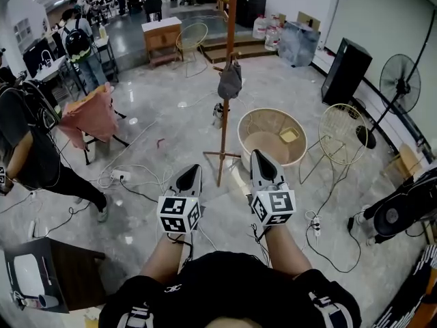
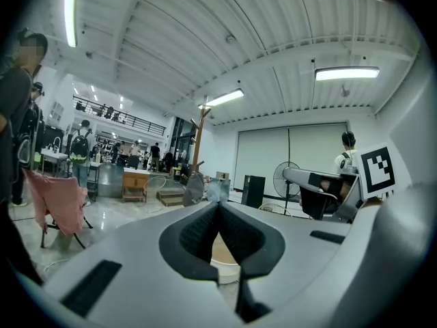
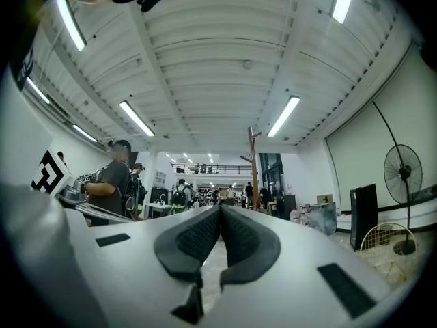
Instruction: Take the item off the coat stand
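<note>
Approach step: left tool (image 1: 190, 171) and right tool (image 1: 259, 158) were both closed empty, well apart from the dark grey cloth item (image 1: 230, 81) on the tall wooden coat stand (image 1: 226, 125); next likely needed reaching in and opening

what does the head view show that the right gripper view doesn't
Only the head view: the grey item hanging on the coat stand, the beige tub beside its base, and the left hand-held gripper. Only the right gripper view: ceiling lights and the right hand-held gripper with its jaws shut, empty. Both: that stand and a standing fan.
</note>
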The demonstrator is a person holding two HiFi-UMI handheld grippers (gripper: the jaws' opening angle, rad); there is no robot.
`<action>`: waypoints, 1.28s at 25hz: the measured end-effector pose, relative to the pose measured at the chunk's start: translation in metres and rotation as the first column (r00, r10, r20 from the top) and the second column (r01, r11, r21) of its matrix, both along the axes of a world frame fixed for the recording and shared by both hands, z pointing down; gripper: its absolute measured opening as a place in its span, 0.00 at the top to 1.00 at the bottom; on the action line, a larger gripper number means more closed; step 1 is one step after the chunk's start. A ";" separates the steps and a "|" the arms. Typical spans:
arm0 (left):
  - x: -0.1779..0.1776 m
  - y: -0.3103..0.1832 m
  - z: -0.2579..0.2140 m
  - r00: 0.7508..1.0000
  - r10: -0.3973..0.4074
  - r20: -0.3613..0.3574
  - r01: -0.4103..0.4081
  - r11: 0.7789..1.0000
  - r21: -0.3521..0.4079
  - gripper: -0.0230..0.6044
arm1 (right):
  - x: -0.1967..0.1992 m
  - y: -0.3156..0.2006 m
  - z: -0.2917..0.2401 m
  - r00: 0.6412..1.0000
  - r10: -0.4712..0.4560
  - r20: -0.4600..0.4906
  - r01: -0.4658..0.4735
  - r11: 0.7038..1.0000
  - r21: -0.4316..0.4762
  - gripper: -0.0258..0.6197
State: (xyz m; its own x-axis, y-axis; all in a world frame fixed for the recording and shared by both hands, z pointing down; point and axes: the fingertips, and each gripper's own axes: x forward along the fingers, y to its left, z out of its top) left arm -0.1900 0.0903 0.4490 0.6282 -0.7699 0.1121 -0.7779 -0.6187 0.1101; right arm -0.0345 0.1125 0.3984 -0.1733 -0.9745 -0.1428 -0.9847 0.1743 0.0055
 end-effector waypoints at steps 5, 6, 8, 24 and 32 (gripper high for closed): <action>-0.011 -0.011 0.004 1.000 0.006 0.000 -0.006 1.000 -0.013 0.94 | -0.008 -0.006 0.002 1.000 0.013 -0.002 -0.013 1.000 -0.007 0.94; -0.011 -0.013 0.004 1.000 0.008 0.000 -0.008 1.000 -0.012 0.94 | -0.007 -0.009 0.002 1.000 0.016 0.001 -0.016 1.000 -0.007 0.94; -0.011 -0.021 0.006 1.000 0.011 0.002 -0.011 1.000 -0.009 0.94 | -0.006 -0.016 0.004 1.000 0.019 0.007 -0.019 1.000 -0.005 0.94; 0.063 -0.179 0.016 1.000 0.004 0.021 -0.004 1.000 -0.023 0.94 | 0.078 -0.176 0.019 0.998 0.028 0.052 -0.028 1.000 0.004 0.94; 0.143 -0.307 0.006 0.999 -0.009 0.049 0.010 1.000 -0.019 0.94 | 0.150 -0.312 0.010 0.999 0.001 0.038 -0.002 1.000 0.004 0.94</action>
State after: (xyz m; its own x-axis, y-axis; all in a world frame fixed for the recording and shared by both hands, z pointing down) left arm -0.0467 -0.2168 0.4550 0.6144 -0.7731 0.1575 -0.7884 -0.6094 0.0841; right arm 0.1151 -0.1997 0.4082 -0.1662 -0.9741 -0.1531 -0.9844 0.1729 -0.0315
